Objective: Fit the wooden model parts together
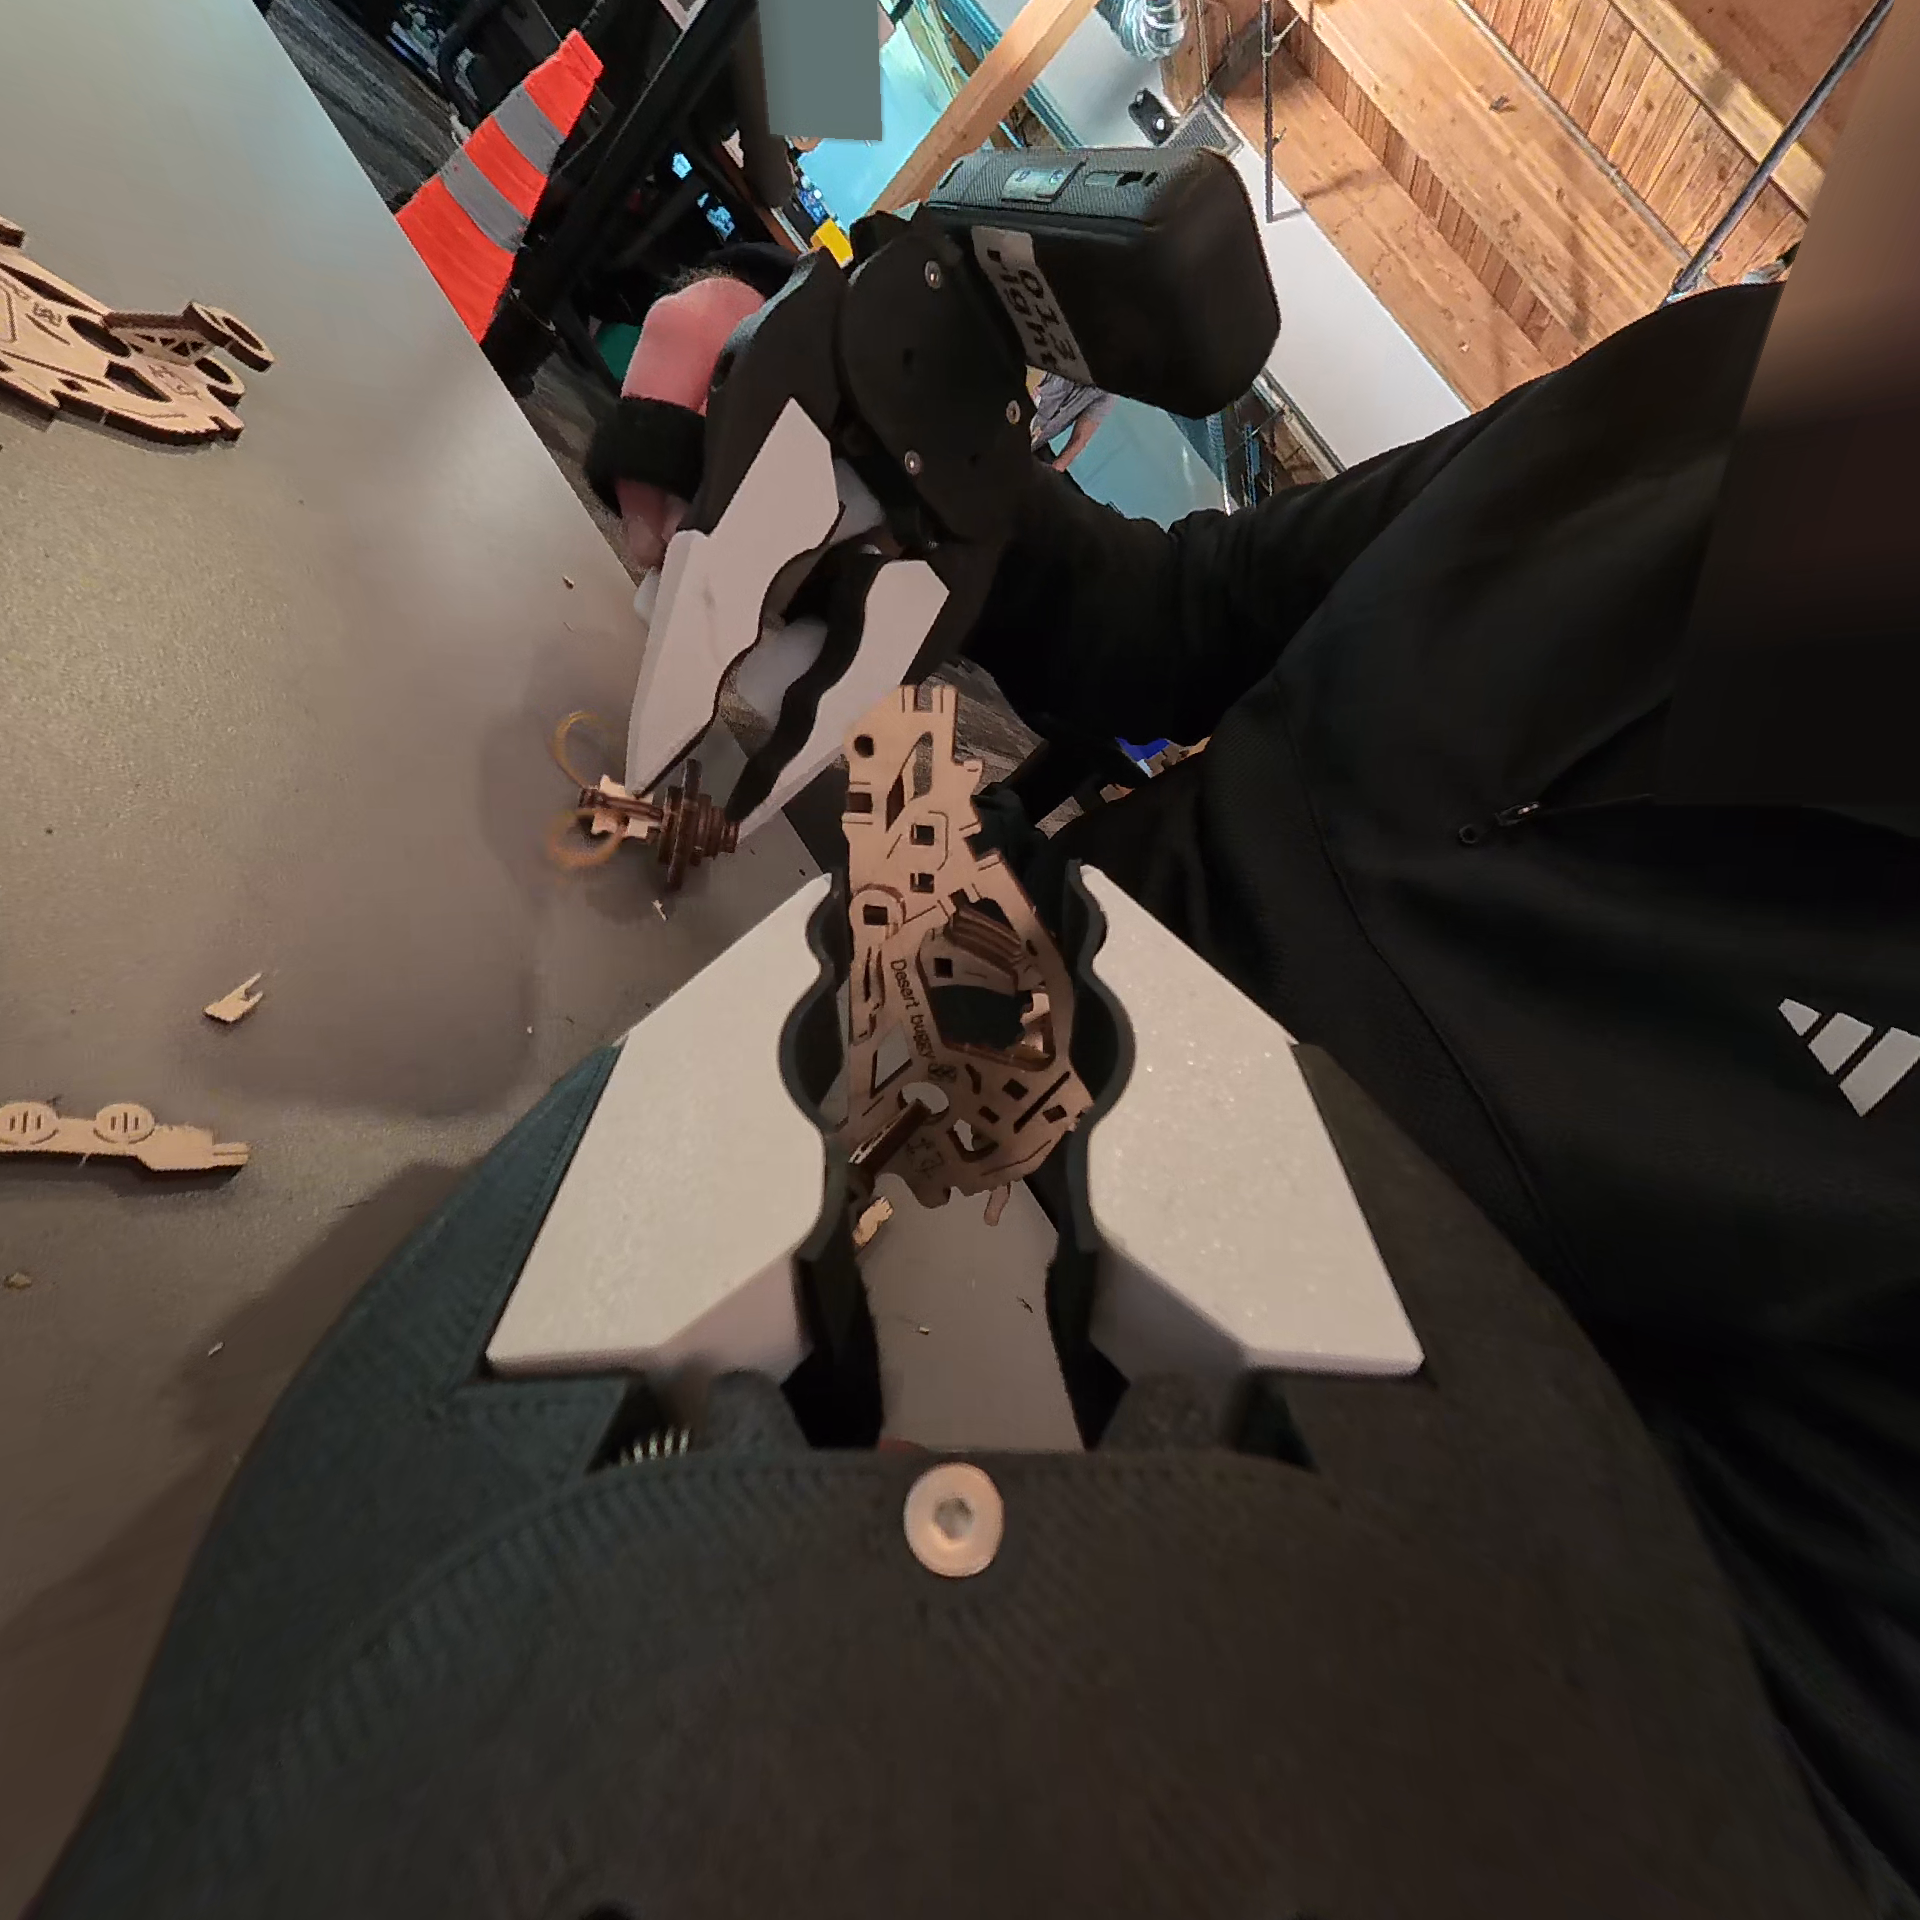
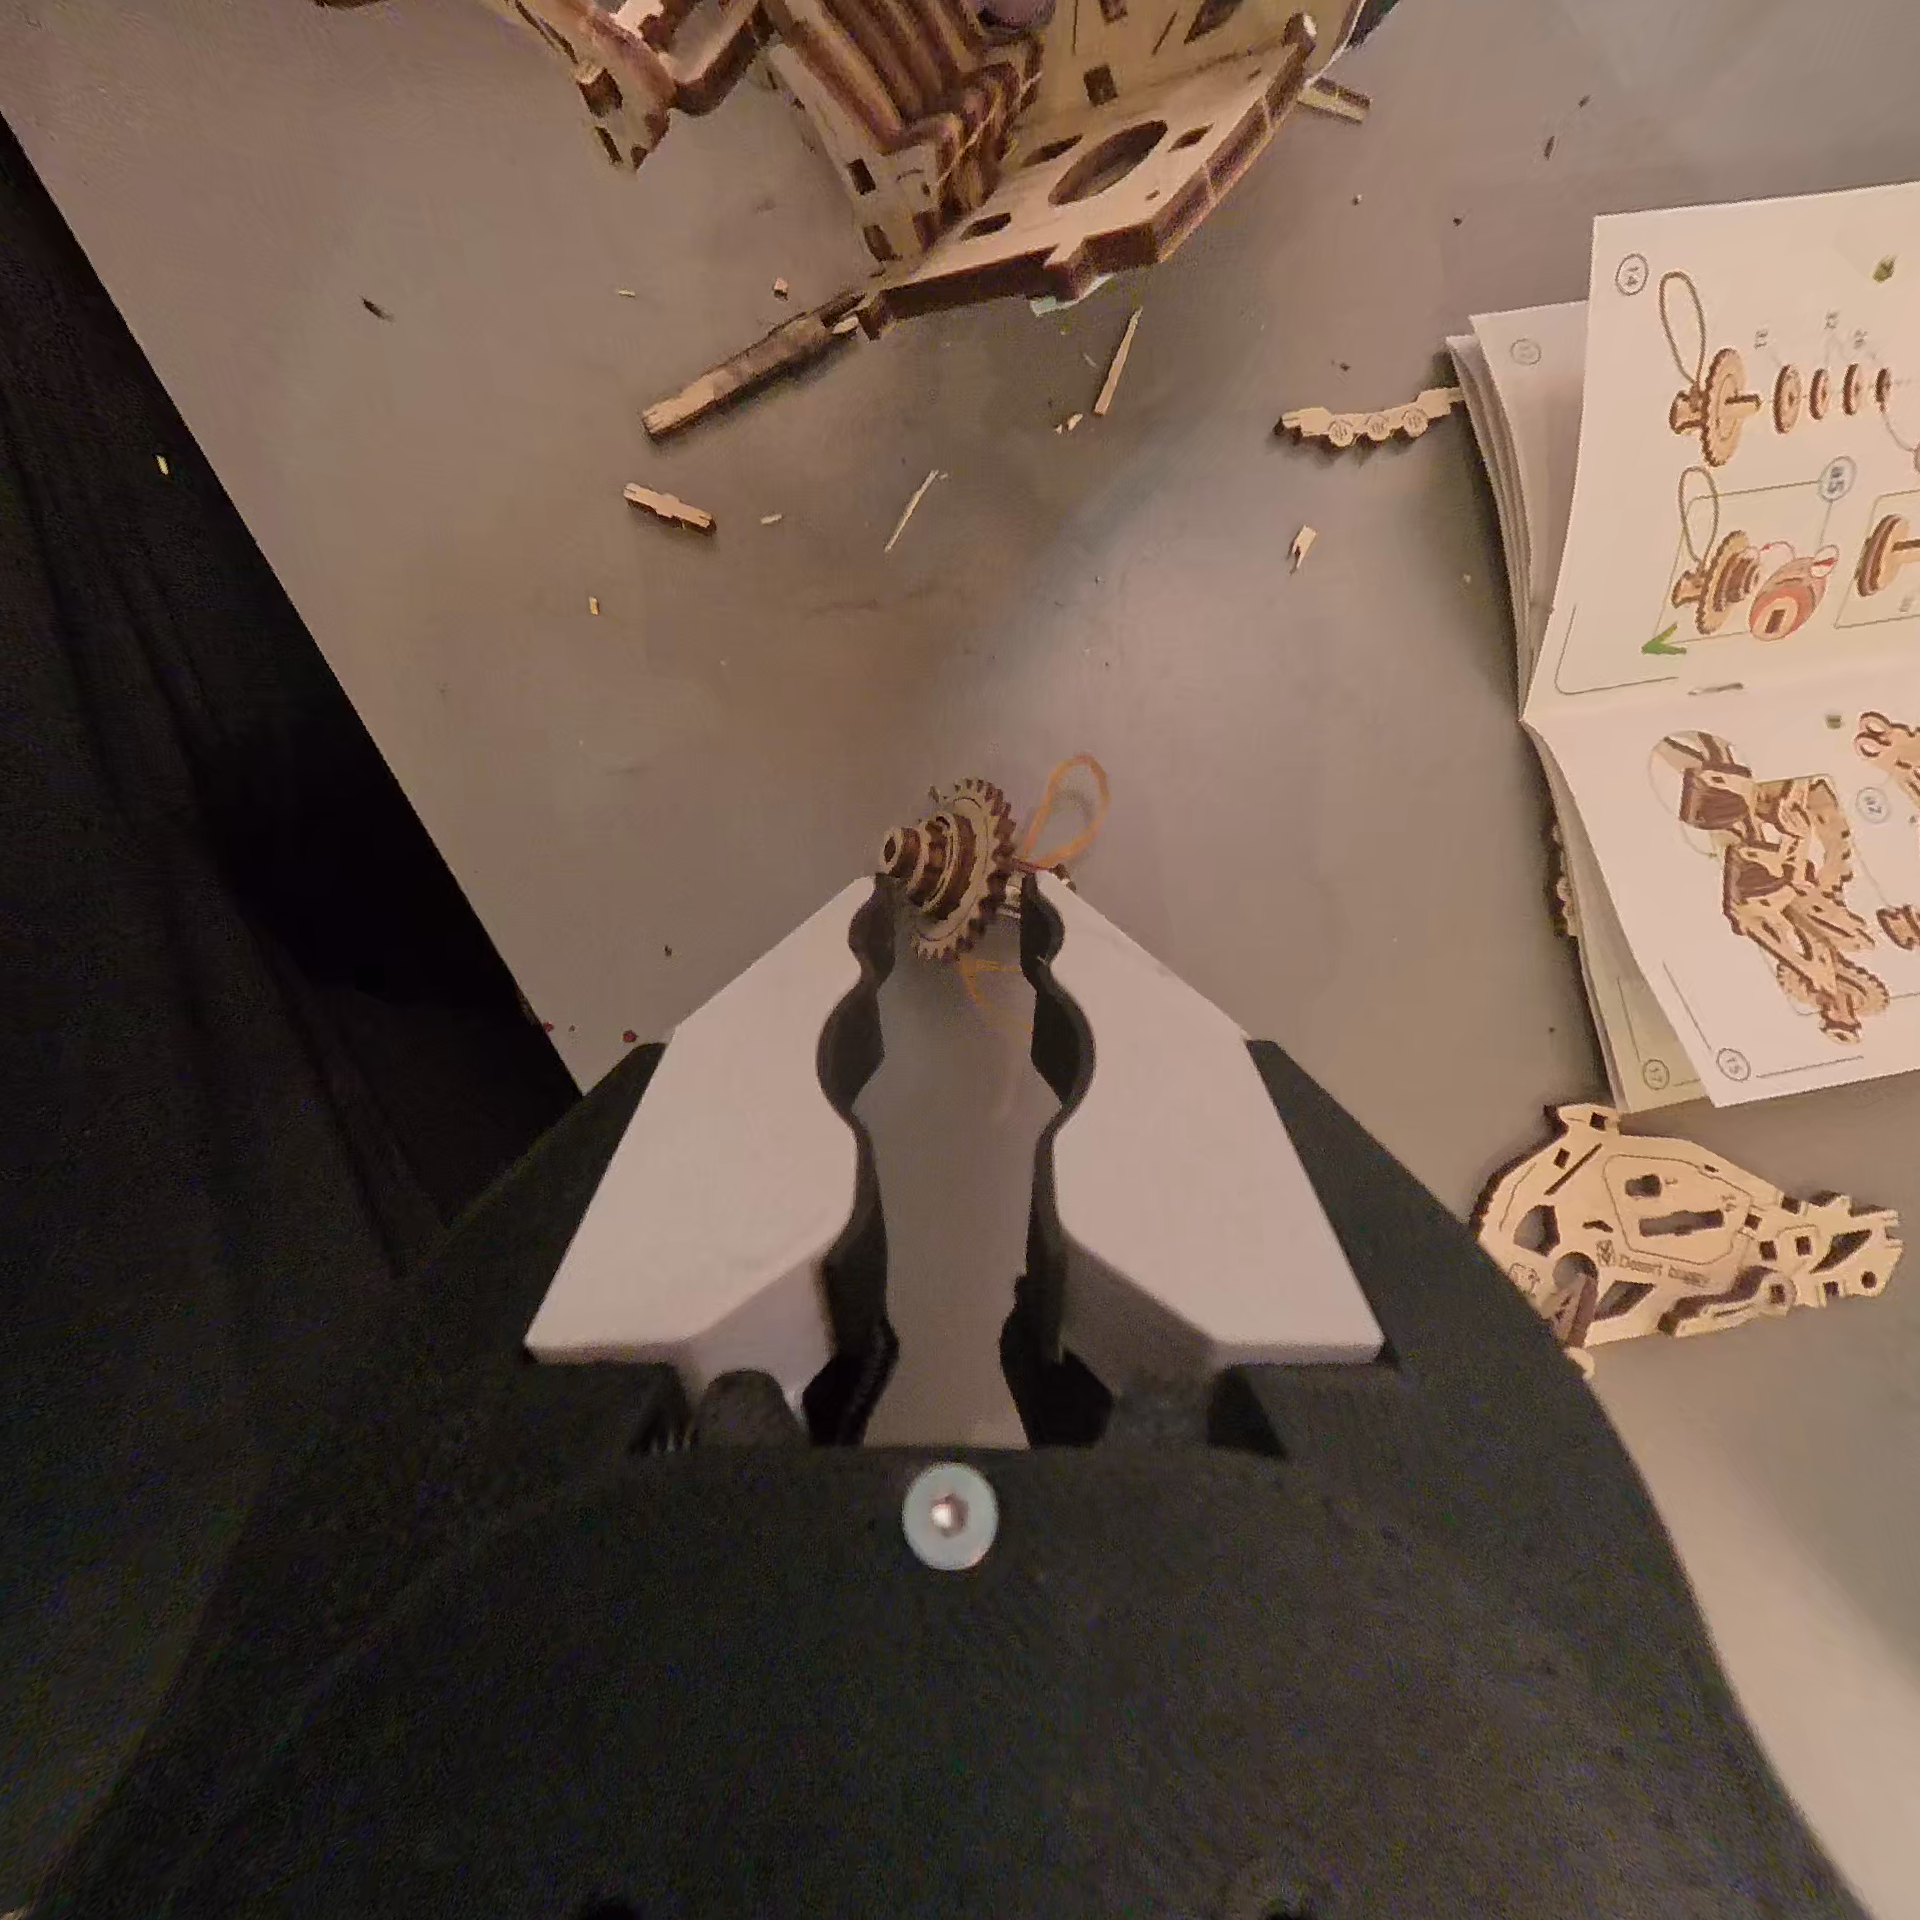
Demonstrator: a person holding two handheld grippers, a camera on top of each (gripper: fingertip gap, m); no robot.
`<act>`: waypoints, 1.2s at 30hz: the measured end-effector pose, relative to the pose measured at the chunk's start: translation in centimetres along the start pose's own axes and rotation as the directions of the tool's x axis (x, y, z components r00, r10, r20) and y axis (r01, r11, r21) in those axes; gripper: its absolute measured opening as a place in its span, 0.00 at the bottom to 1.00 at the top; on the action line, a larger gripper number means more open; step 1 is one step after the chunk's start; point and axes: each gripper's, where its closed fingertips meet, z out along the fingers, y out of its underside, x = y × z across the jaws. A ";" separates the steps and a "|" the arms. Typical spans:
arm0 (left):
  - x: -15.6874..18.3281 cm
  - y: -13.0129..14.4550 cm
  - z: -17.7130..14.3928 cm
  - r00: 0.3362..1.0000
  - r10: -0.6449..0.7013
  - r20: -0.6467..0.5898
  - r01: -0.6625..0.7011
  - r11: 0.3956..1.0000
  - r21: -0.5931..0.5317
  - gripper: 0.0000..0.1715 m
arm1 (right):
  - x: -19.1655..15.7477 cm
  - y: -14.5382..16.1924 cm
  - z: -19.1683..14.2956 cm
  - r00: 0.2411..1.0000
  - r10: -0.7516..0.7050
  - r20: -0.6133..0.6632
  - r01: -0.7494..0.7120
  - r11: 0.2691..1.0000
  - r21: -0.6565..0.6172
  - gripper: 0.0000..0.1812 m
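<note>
Our left claw [image 1: 951, 1039] is clamped on the flat wooden body panel [image 1: 951, 997], held off the tabletop [image 1: 260, 727]. Our right claw [image 2: 954, 904] has its tips set around the axle of the gear assembly [image 2: 951, 862], which lies on the tabletop with a rubber band [image 2: 1070, 810] looped at one end; whether the tips already pinch it we cannot tell.

To do this step well, we judge that the right claw should close on the axle and not on the gear teeth, keep the band free, and lift straight before meeting the panel.

The right wrist view alone shows the instruction booklet [image 2: 1714, 623], the part-built model [image 2: 987, 135] and a second panel [image 2: 1662, 1236]. The left wrist view alone shows the held panel and a wooden strip [image 1: 114, 1138].
</note>
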 end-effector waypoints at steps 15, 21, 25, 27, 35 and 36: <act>-0.1 0.0 0.0 1.000 -0.004 0.006 0.004 1.000 0.002 0.23 | 0.9 -0.9 -1.2 0.996 -0.043 -0.075 0.046 0.998 0.036 0.10; -0.1 0.0 0.0 1.000 -0.003 0.007 0.003 1.000 0.000 0.23 | 1.6 -1.7 -2.0 0.984 -0.093 -0.151 0.102 0.993 0.056 0.09; -0.1 0.0 0.0 1.000 -0.003 0.007 0.003 1.000 0.000 0.23 | 2.1 -2.3 -2.3 0.949 -0.198 -0.247 0.206 0.979 0.004 0.09; -0.1 0.0 0.0 1.000 -0.002 0.007 0.002 1.000 -0.001 0.23 | 2.3 -2.6 -2.5 0.933 -0.225 -0.281 0.234 0.972 -0.005 0.09; -0.1 0.0 0.0 1.000 -0.003 0.006 0.003 1.000 0.000 0.23 | 2.3 0.0 -1.2 0.971 -0.107 -0.215 0.084 0.990 -0.114 0.09; -0.1 0.0 0.0 1.000 -0.003 0.005 0.003 1.000 0.001 0.23 | 2.4 0.7 -0.8 0.975 -0.064 -0.212 0.030 0.987 -0.157 0.09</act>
